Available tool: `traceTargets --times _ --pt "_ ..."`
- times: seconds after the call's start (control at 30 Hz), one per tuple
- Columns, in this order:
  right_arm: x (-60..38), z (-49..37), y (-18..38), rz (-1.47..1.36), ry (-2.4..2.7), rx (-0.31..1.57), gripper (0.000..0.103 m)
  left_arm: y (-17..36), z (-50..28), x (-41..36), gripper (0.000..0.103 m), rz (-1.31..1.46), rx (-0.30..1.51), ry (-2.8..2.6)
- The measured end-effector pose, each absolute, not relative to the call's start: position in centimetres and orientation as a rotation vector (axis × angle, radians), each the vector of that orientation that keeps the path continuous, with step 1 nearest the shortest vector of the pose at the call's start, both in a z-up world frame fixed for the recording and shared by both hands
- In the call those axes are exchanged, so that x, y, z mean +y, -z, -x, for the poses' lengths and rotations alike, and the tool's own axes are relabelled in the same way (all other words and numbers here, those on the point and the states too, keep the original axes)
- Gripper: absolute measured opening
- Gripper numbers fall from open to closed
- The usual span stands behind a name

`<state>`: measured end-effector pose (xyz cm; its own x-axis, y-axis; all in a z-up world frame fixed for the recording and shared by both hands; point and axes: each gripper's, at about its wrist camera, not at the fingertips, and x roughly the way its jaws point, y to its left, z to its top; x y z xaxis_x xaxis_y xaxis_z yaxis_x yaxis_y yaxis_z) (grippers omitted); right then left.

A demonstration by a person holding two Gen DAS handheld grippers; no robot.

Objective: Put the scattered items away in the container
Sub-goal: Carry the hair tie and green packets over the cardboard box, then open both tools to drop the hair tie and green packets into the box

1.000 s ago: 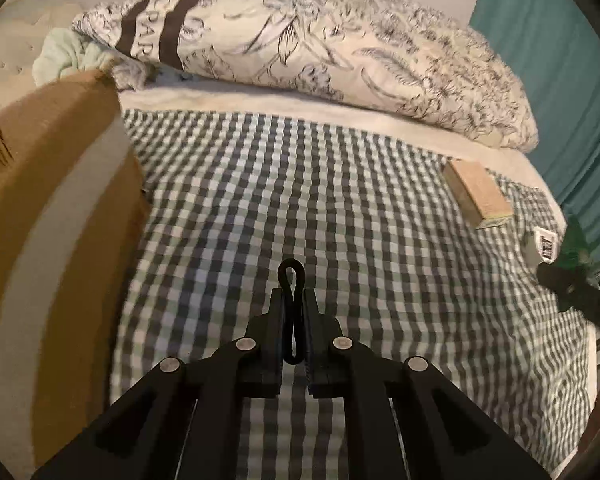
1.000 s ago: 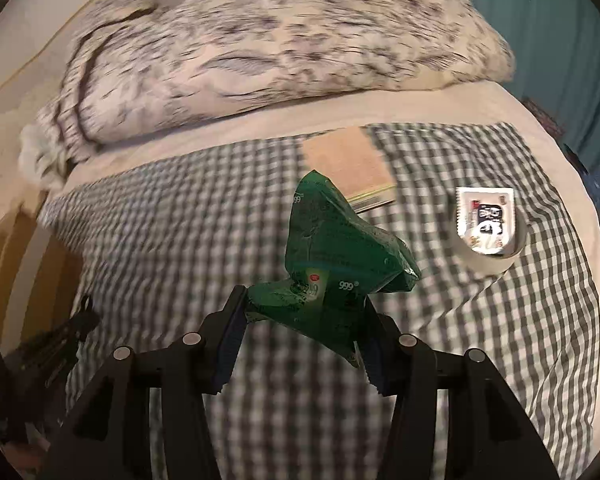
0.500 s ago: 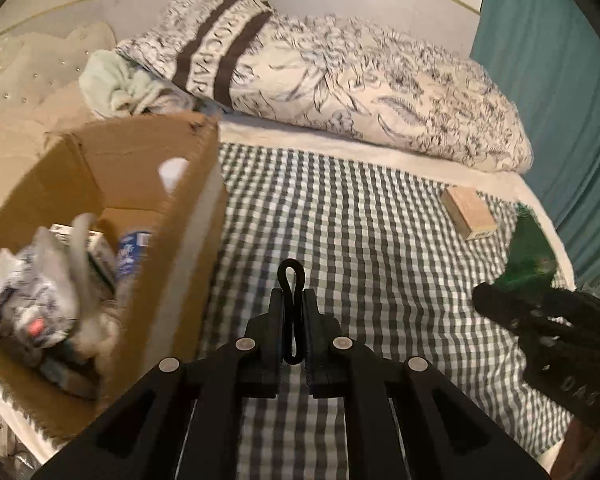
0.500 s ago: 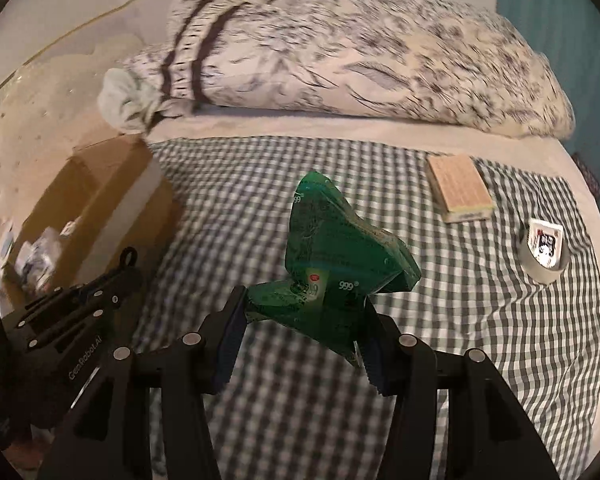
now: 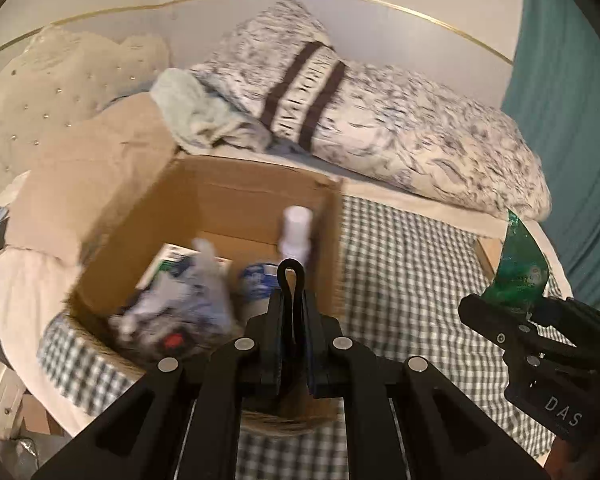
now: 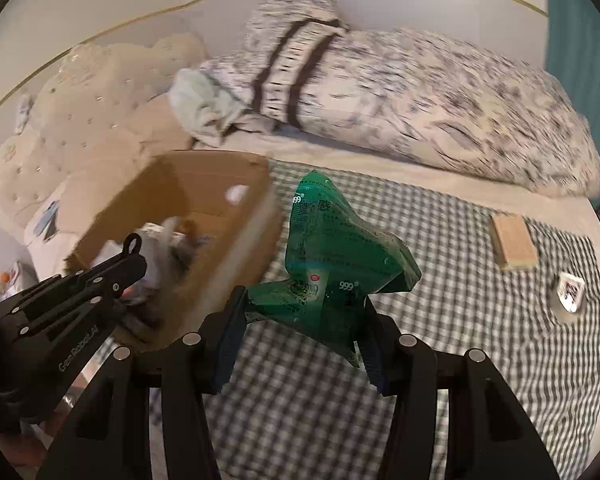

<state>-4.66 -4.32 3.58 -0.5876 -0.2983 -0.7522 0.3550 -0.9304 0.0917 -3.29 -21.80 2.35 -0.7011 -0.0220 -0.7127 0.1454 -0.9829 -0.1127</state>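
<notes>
Right wrist view: right gripper [image 6: 300, 340] clenches green packet [image 6: 340, 264]; left gripper [image 5: 292, 312] clamps black loop [image 5: 291, 280]. Risk: crumpled packet slips short of cardboard box [image 6: 236, 240].

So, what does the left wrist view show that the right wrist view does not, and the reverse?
Only the left wrist view: the white bottle standing inside the box, and the loop clamped in the left hand-held gripper. Only the right wrist view: the sponge and the tape roll lying on the checked cloth. Both: the box, the pillow, and the green packet held by the right hand-held gripper.
</notes>
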Motion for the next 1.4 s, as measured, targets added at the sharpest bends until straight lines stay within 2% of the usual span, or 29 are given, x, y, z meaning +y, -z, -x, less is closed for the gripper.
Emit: traceTargets --times 0.33,0.7,0.73,0.77,0.8,0.83,0.87,0.9,0.93,0.97,1.4 --pt "-13.0 5.5 -3.4 -1.132 2.402 0.149 0.051 -1.3 3.8 -28.1 0.008 -1.163 0.307 2.739" --pt "-17.8 8.5 -0.1 -1.223 2.306 0.171 0.052 1.9 6.0 -31.5 0.010 -1.234 0.377 2.717" --pt "-17.8 8.7 0.1 -1.229 2.300 0.165 0.054 2.0 6.2 -31.4 0.018 -1.243 0.371 2.728" --pt "-17.8 8.9 0.2 -1.234 2.298 0.159 0.056 2.1 6.2 -31.3 0.033 -1.248 0.359 2.729" --pt "-17.6 9.1 0.3 -1.238 2.297 0.148 0.060 2.3 6.4 -31.3 0.061 -1.248 0.340 2.709" --pt "-17.3 9.3 0.3 -1.241 2.315 0.144 0.061 2.4 6.6 -31.4 0.076 -1.239 0.329 2.671" --pt "-16.8 9.6 0.2 -1.241 2.338 0.137 0.062 2.5 6.6 -31.6 0.098 -1.228 0.338 2.643" --pt "-16.2 9.8 0.0 -1.237 2.349 0.117 0.066 2.5 6.5 -31.8 0.103 -1.212 0.370 2.631" --pt "-15.5 10.0 -0.2 -1.234 2.356 0.091 0.074 2.5 6.3 -32.0 0.103 -1.196 0.419 2.648" --pt "-14.7 10.2 -0.4 -1.230 2.365 0.051 0.077 2.4 6.2 -31.9 0.103 -1.188 0.458 2.662" --pt "-4.5 9.8 -2.4 -1.195 2.516 -0.152 0.077 1.0 6.3 -24.1 0.103 -1.240 0.305 2.710"
